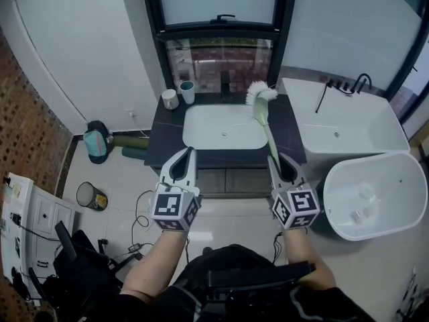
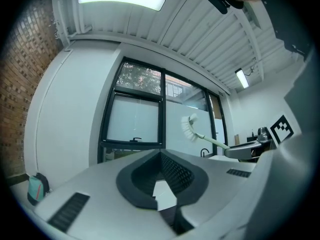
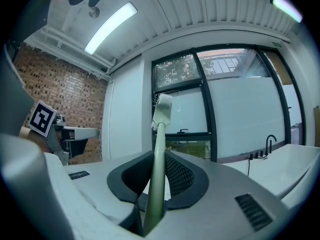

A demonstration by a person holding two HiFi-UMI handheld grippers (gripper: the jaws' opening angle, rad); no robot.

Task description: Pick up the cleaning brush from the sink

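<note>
The cleaning brush (image 1: 259,94) has a white bristle head and a pale green handle. It hangs in the air over the right rim of the white sink (image 1: 201,137), bristles pointing away from me. My right gripper (image 1: 273,158) is shut on the lower end of its handle. In the right gripper view the brush (image 3: 162,112) rises straight up out of the right gripper (image 3: 161,153). My left gripper (image 1: 189,151) hovers level in front of the sink's left side, shut, with nothing in it. The left gripper view shows the left gripper (image 2: 161,154) with tips together and the brush (image 2: 190,128) off to the right.
Two cups (image 1: 178,95) stand on the dark counter (image 1: 166,138) at its back left. A white bathtub (image 1: 348,123) with a black tap and a round white tub (image 1: 375,193) lie to the right. A small bin (image 1: 90,196) and a bag (image 1: 98,141) sit on the floor at left.
</note>
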